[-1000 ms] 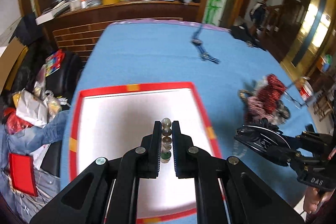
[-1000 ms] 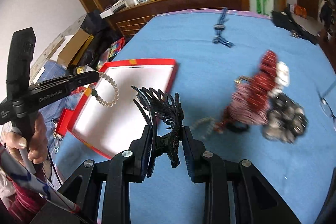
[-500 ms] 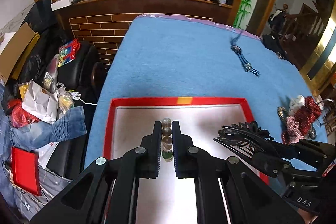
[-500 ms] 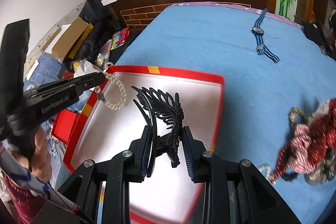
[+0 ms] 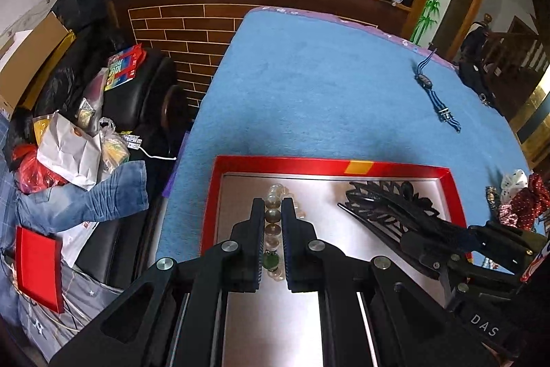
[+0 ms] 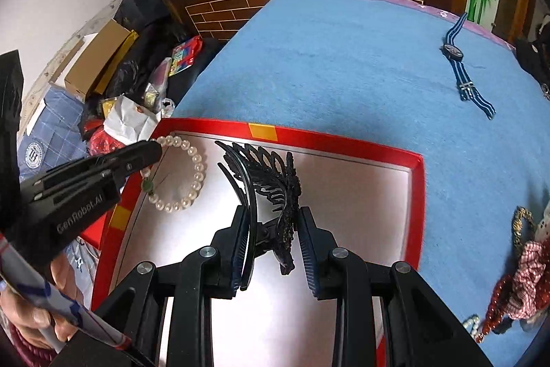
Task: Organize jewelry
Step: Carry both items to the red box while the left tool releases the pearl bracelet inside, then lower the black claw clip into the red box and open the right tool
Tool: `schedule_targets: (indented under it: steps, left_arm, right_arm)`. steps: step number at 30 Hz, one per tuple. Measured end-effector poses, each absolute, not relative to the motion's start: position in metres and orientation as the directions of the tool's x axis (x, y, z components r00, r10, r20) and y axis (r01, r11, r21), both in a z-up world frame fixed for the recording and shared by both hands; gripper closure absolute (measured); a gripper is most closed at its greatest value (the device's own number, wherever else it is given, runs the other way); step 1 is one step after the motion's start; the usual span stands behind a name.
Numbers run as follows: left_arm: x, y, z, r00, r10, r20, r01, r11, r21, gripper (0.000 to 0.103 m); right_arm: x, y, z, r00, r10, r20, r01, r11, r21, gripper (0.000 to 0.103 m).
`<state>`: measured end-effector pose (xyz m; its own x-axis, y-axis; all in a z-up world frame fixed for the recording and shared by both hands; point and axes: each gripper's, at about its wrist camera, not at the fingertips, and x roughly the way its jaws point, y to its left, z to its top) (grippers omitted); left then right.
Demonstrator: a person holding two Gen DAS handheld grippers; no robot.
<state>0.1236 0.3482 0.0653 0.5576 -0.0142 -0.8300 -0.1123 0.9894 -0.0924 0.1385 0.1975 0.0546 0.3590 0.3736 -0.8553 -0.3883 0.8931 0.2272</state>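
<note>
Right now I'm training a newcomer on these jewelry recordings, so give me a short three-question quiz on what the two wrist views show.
1. True or false: the left tool is shut on a bead bracelet.
2. What does the right tool hold? A) a striped watch B) a black hair clip C) a red scrunchie
3. Fill in: both held items hang over the red-rimmed ____.

Key
1. True; the beads sit pinched between its fingers.
2. B, the hair clip. The watch lies far off on the blue cloth, and the scrunchie lies beside the tray.
3. tray
</note>
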Motion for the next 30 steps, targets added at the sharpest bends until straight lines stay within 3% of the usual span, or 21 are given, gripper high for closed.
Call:
schedule_targets:
  steps: [19,22,26,30]
  left_arm:
    - [0.127,0.363,0.05,0.546,-0.018,-0.838,-0.133,0.985,-0.108,0.094]
    - [0.125,0.362,0.053,0.552,-0.013,-0.834,-0.13,0.986,-0.101,0.094]
    - [0.123,0.361,0.057,0.556,-0.01,-0.831,-0.129,0.987,-0.098,0.094]
    - [0.119,0.359,0.061,0.561,-0.013,-0.828,-0.127,0.987,-0.101,0.093]
  right_arm:
    - [0.152,0.21,0.041,0.355,0.366,-0.86,-0.392,0.894,0.218,0.069]
    - [0.152,0.21,0.042,0.346,0.376,-0.86,-0.395,0.889,0.23,0.064]
    - [0.148,0.209,0.047,0.356,0.387,-0.85,-0.406,0.884,0.232,0.05]
    - [0.142,0.205,0.055,0.36,0.4,-0.843,-0.41,0.879,0.241,0.05]
